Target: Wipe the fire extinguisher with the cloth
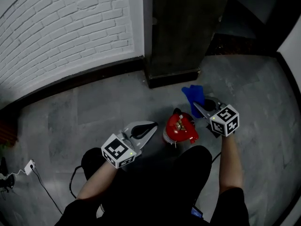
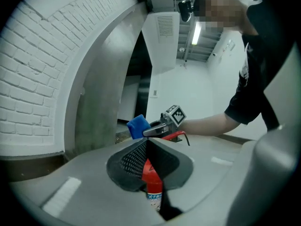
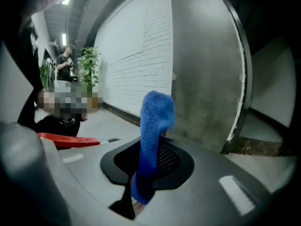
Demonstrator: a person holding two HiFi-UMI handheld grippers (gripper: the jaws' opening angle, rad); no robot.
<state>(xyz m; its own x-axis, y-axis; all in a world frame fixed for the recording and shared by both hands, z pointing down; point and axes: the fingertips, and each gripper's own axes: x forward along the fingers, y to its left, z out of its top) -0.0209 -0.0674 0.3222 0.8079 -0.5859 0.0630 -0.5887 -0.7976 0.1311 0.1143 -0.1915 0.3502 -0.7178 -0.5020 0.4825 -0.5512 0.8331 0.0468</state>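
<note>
A red fire extinguisher [image 1: 180, 128] stands on the grey floor between my two grippers. My left gripper [image 1: 153, 127] is shut just left of it, tips close to its body. In the left gripper view the closed jaws [image 2: 146, 147] hold nothing, and the red cylinder [image 2: 151, 180] shows past them, low in the gap. My right gripper [image 1: 200, 107] is shut on a blue cloth [image 1: 193, 95], just right of the extinguisher's top. In the right gripper view the cloth [image 3: 153, 126] stands up out of the jaws [image 3: 149, 160], with the red handle [image 3: 66, 139] at the left.
A dark pillar [image 1: 183, 32] rises just behind the extinguisher, and a white brick wall [image 1: 61, 27] runs along the left. A white plug with its cable [image 1: 29, 166] lies on the floor at the far left. The person's dark-clad knees [image 1: 188, 168] are right below the extinguisher.
</note>
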